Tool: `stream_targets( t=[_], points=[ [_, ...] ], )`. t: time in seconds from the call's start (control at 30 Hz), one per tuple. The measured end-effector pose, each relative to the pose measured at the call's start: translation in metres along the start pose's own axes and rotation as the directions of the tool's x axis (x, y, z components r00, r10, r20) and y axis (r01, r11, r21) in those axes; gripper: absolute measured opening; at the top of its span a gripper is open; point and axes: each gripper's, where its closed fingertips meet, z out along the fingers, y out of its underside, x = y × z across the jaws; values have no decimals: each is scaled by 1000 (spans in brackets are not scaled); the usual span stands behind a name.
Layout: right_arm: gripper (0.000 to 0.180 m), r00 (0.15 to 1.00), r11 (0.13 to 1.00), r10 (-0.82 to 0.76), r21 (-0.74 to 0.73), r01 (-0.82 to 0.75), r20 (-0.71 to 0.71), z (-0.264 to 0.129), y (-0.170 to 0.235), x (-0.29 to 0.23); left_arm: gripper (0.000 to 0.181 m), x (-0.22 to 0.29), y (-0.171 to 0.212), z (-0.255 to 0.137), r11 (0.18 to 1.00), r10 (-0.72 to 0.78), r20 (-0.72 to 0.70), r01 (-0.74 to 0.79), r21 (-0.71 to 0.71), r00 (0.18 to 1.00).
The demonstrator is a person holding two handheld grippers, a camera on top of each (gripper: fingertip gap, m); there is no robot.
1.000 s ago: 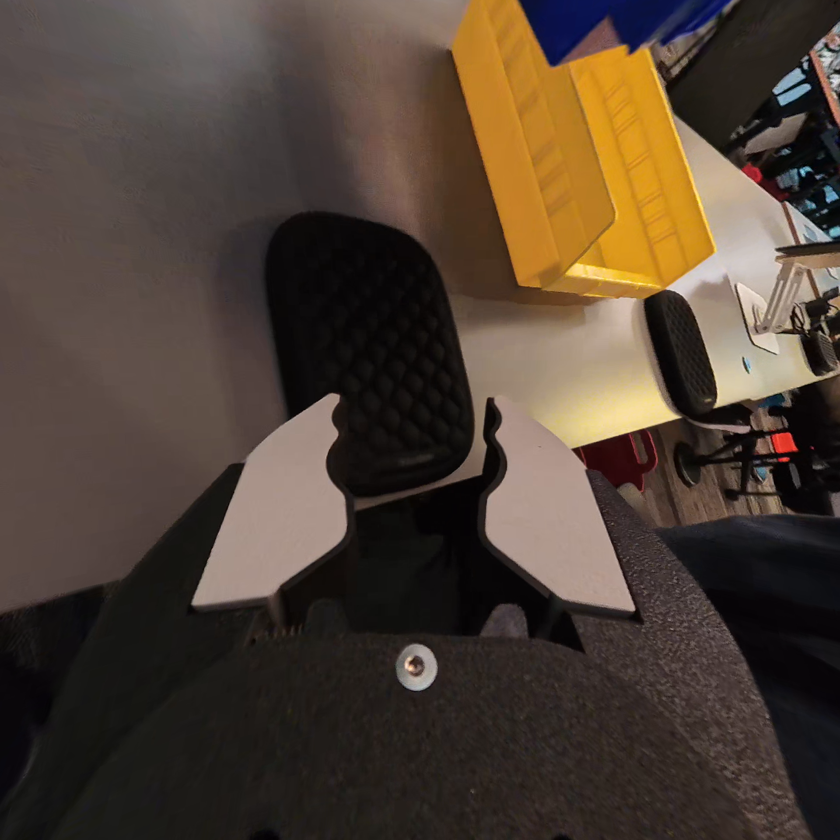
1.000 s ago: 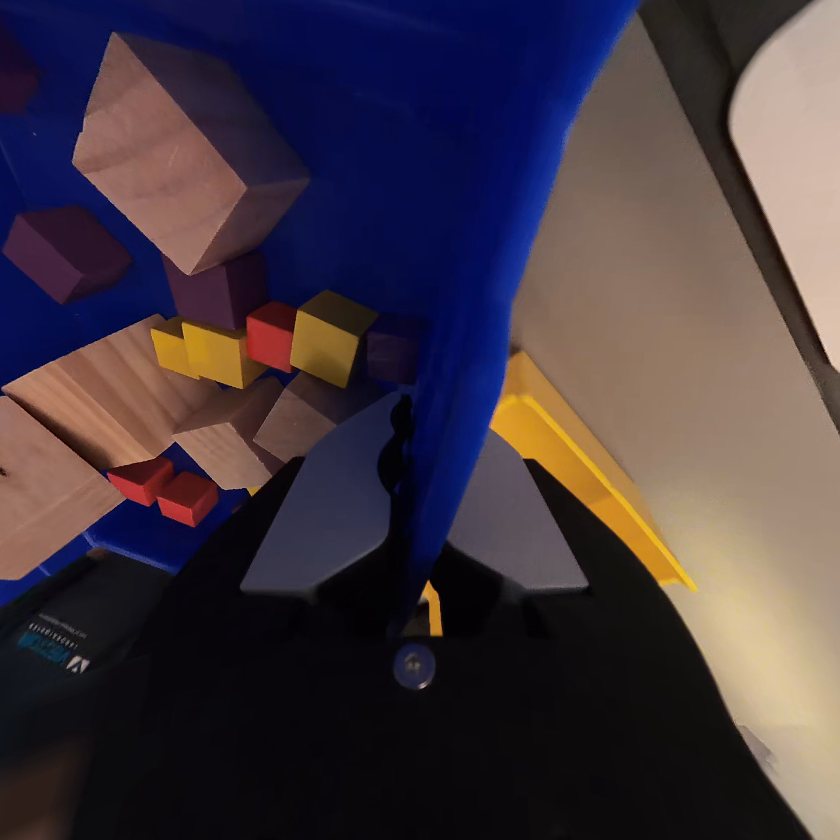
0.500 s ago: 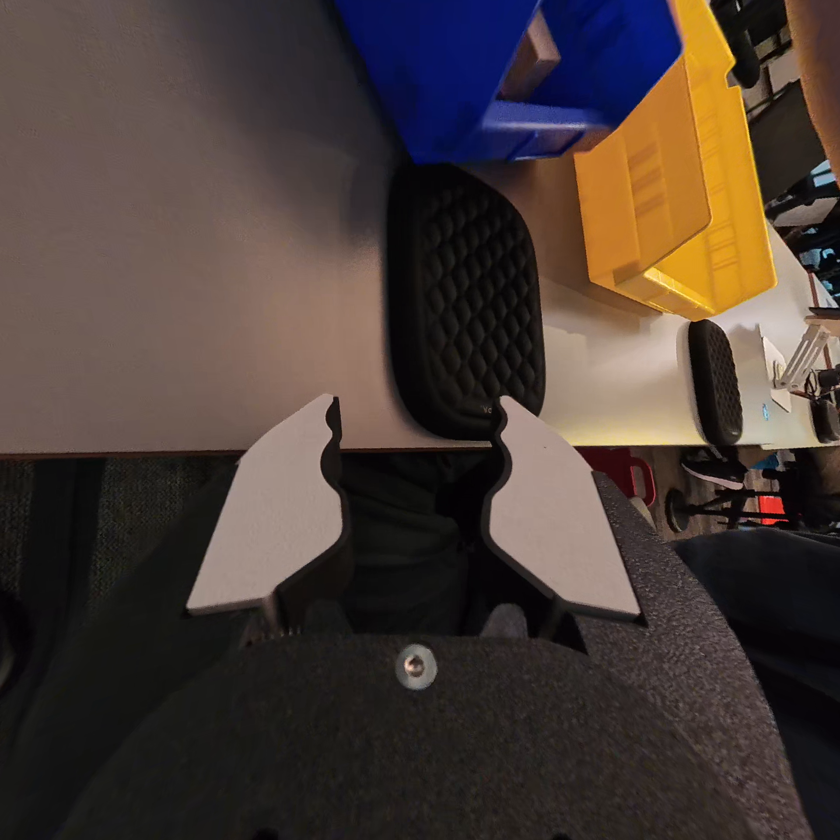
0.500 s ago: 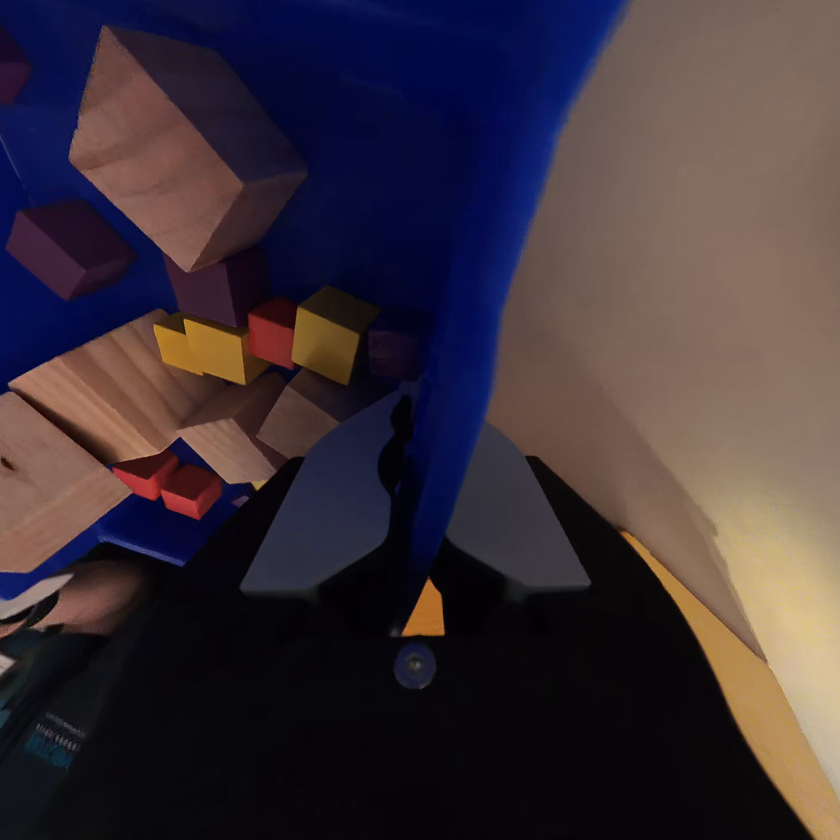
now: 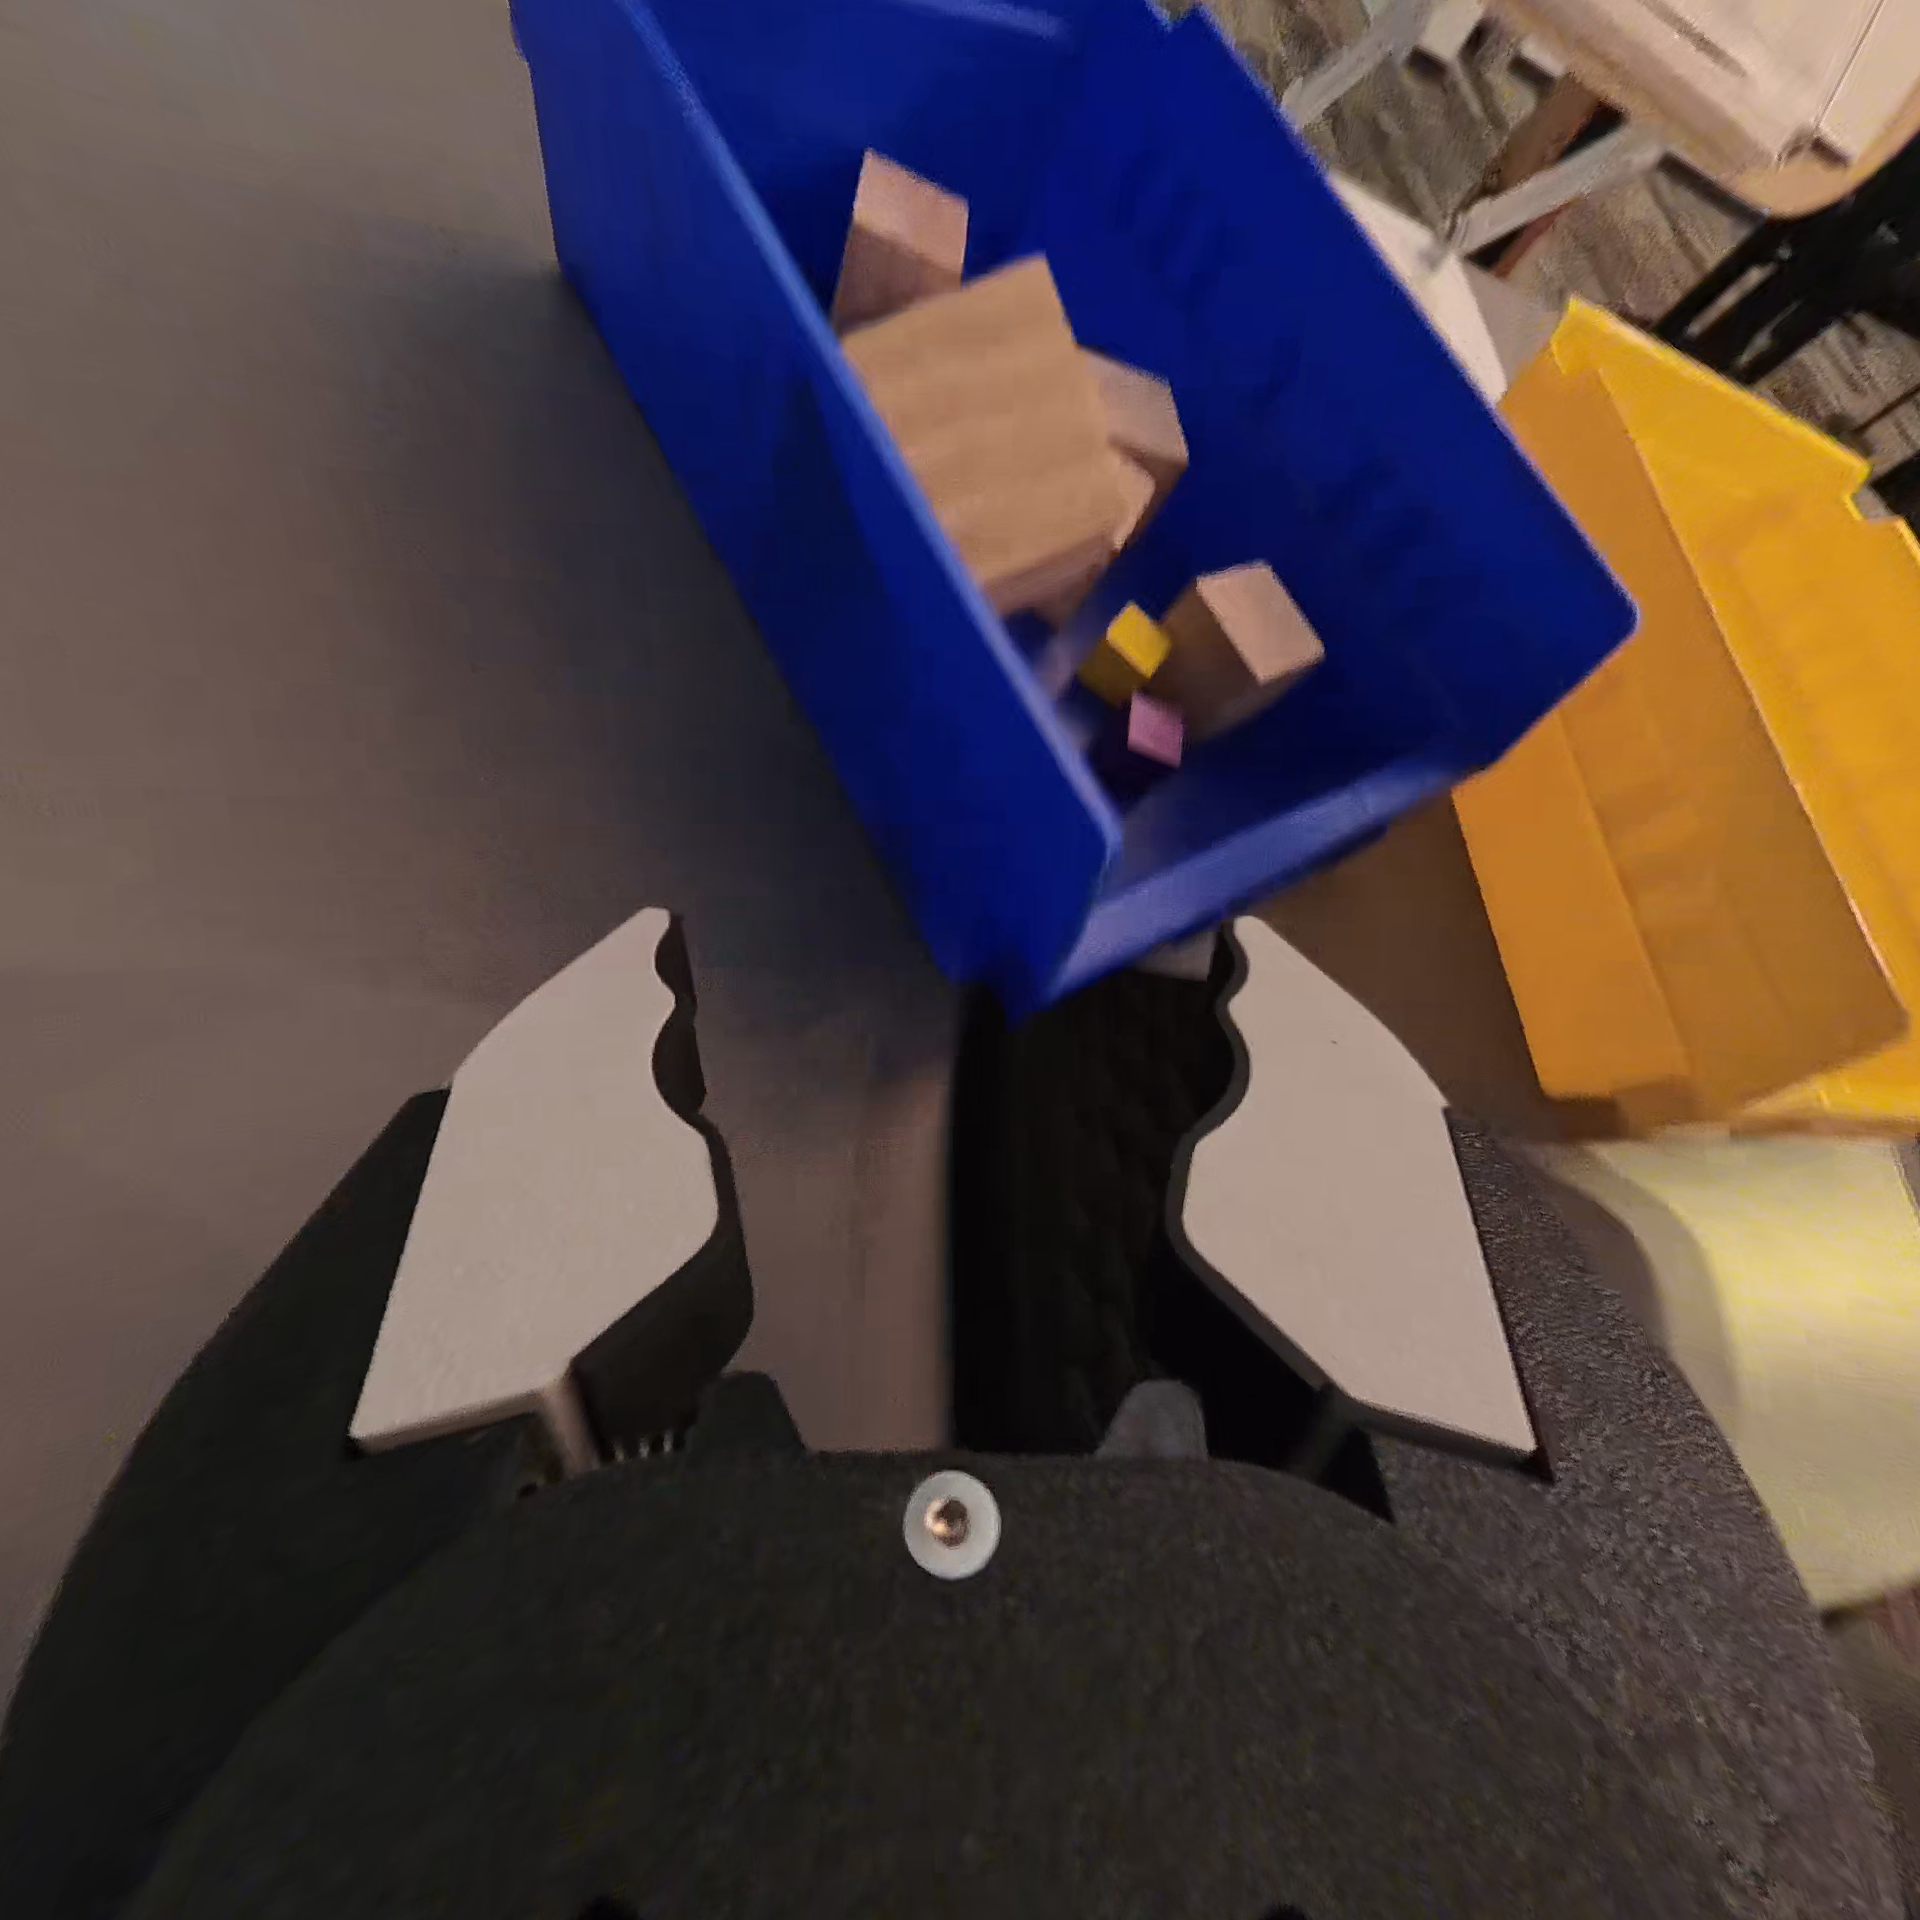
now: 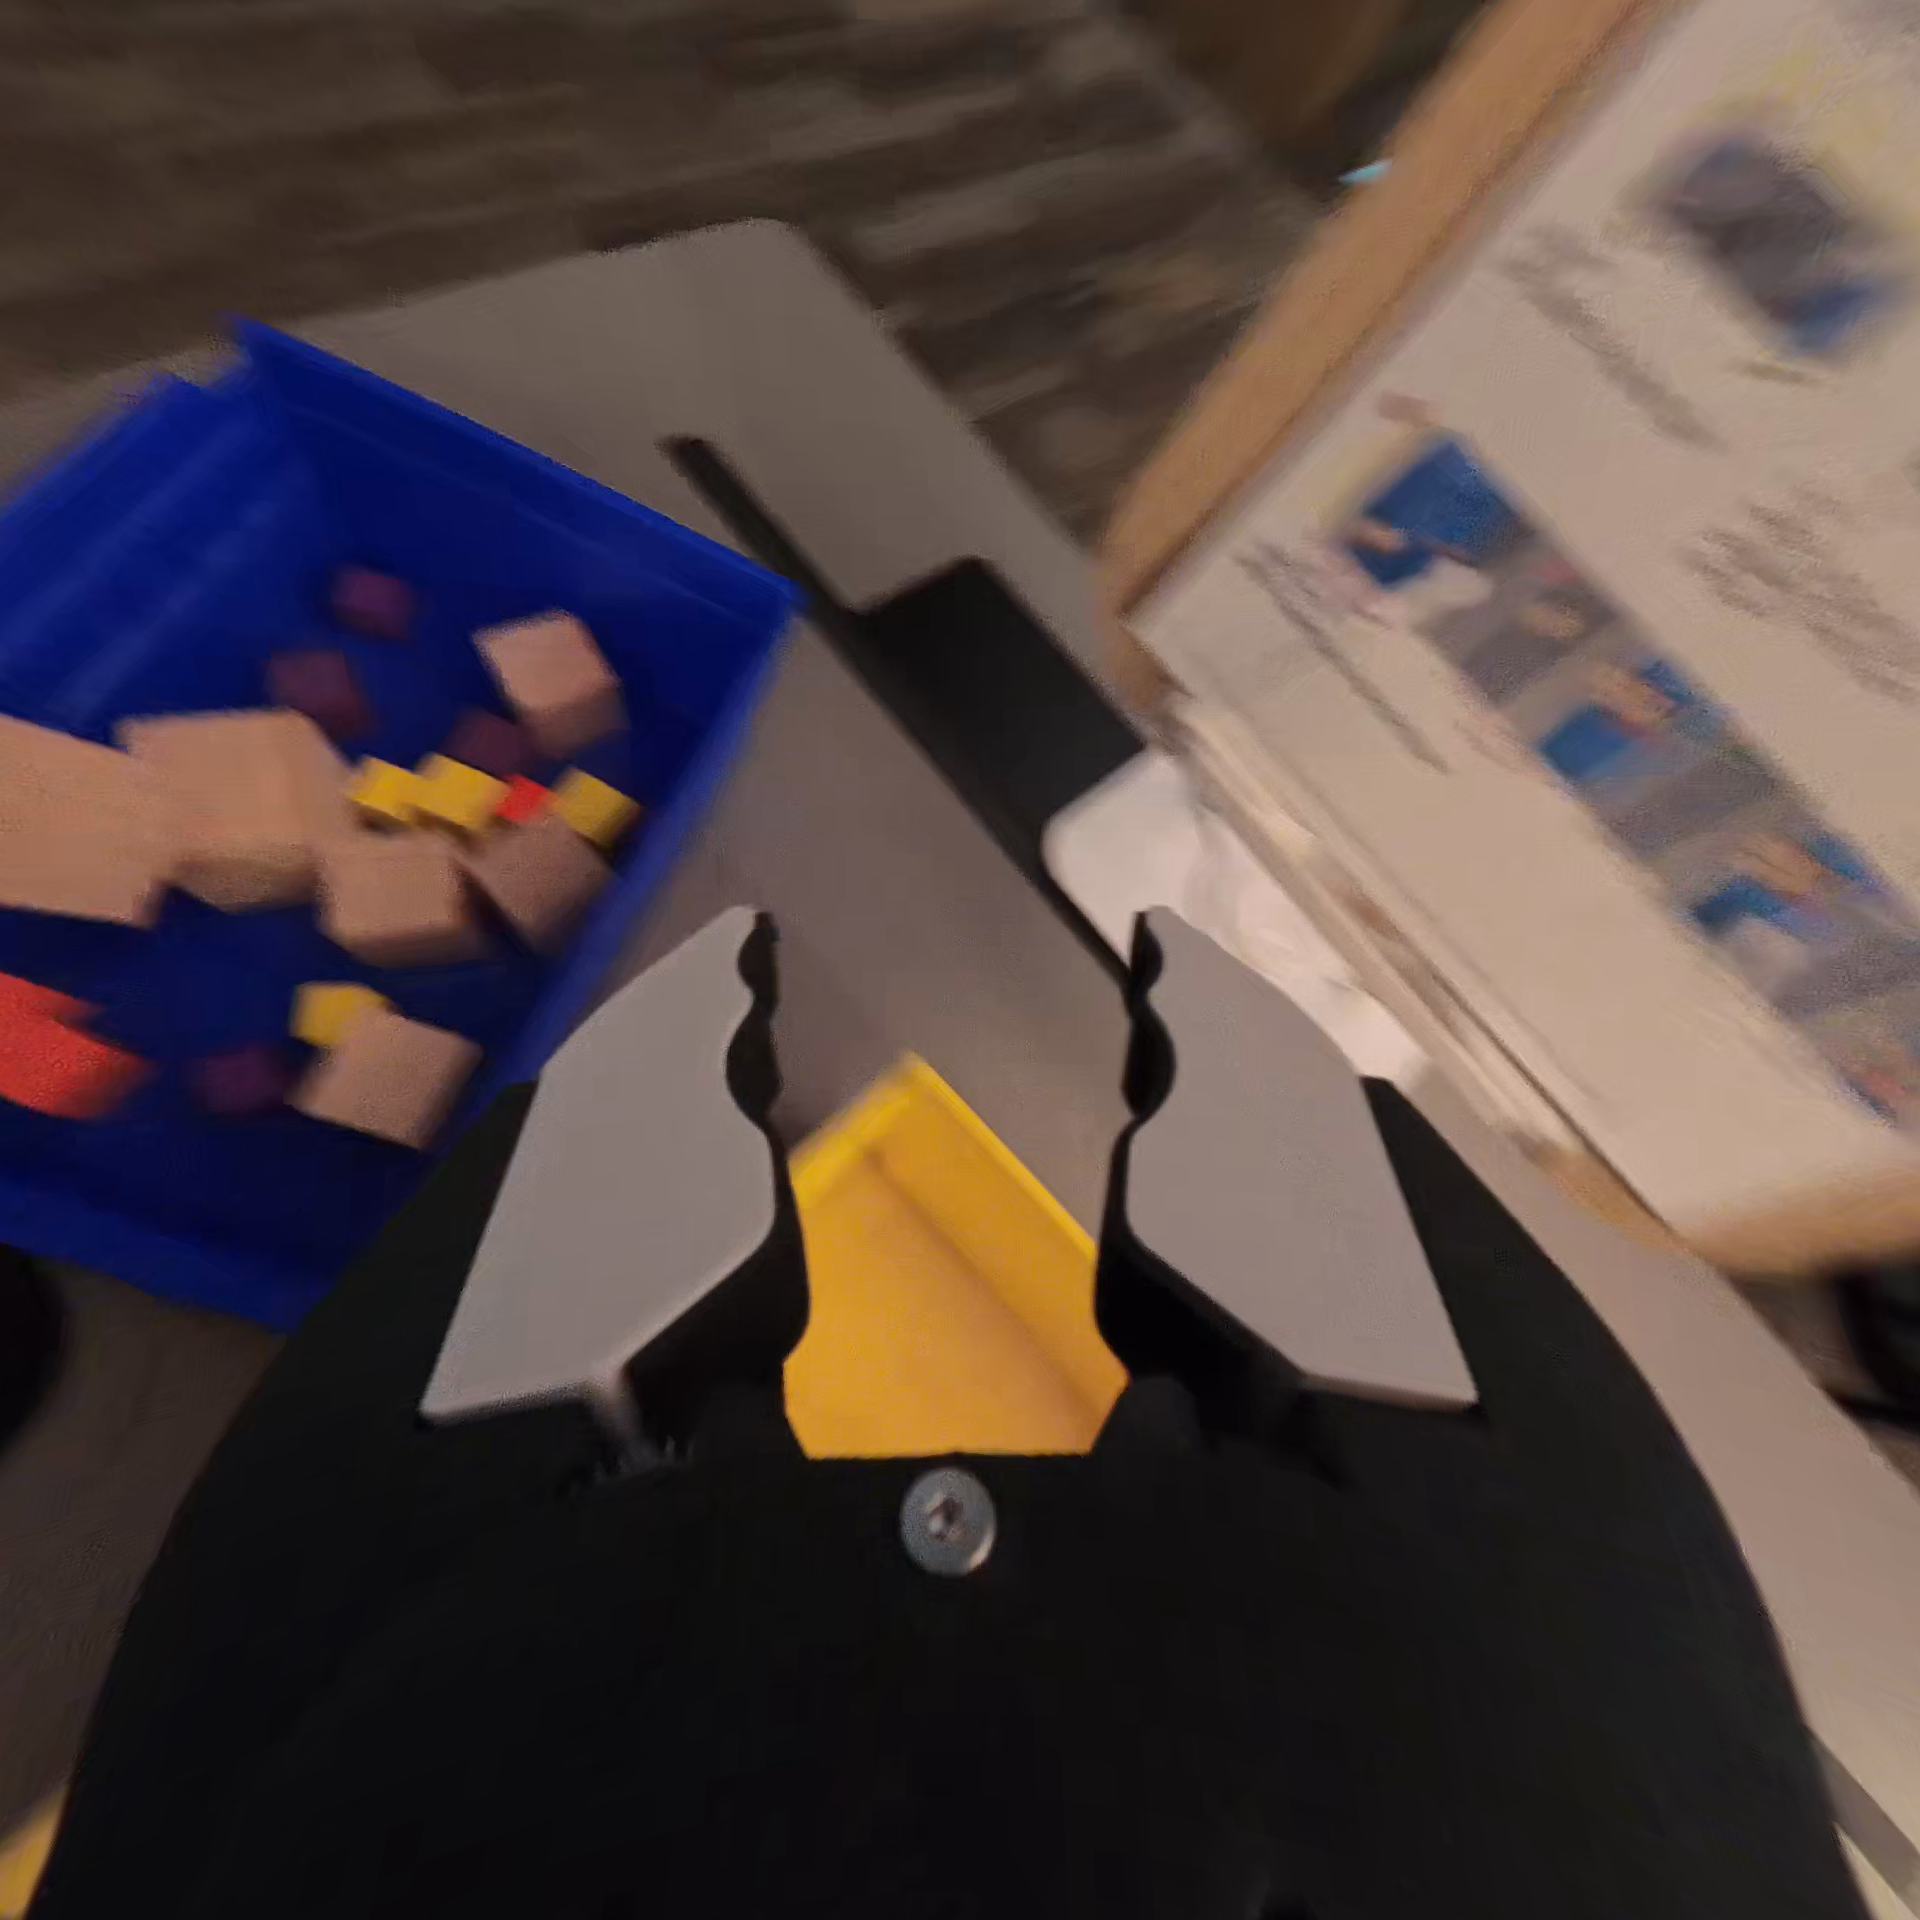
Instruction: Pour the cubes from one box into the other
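Observation:
The blue box [image 5: 748,436] holds several wooden, yellow, red and purple cubes [image 5: 997,416] and stands on the grey table. My left gripper [image 5: 951,935] is open wide. The box's near corner lies just ahead of the gap between its fingers, and the pads do not press on it. The yellow box [image 5: 1683,779] lies to the right of the blue one. In the right wrist view my right gripper [image 6: 951,925] is open and empty over the table. The blue box [image 6: 187,1236] with its cubes [image 6: 395,904] is to its left. A corner of the yellow box [image 6: 935,1299] shows below its fingers.
A black quilted pad [image 5: 1070,1195] lies on the table under the left gripper. A large printed board [image 6: 1558,727] leans at the right, beyond the table's edge. A black gap [image 6: 987,665] splits the table [image 6: 914,831] ahead. Both views are blurred by motion.
My right gripper let go of the blue box's wall, opened and drew back to the right. My left gripper opened wider and swung toward the blue box.

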Motion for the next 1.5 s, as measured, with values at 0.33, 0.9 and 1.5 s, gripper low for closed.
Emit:
stream_targets(
  t=[0.33, 0.9, 1.5],
  points=[
    [91, 910, 782, 380, -467, -412, -167, -78, 255, 43, 71, 6, -4, 78, 959, 173, 140, -134, -248, 975],
    [5, 750, 515, 647, -646, -563, -138, -83, 355, 115, 28, -49, -48, 103, 908, 222, 6, -204, -366, 975],
    [5, 648, 433, 674, -521, -736, -355, -150, 439, 208, 27, -58, -40, 85, 888, 267, -59, -270, -373, 962]
  ],
)
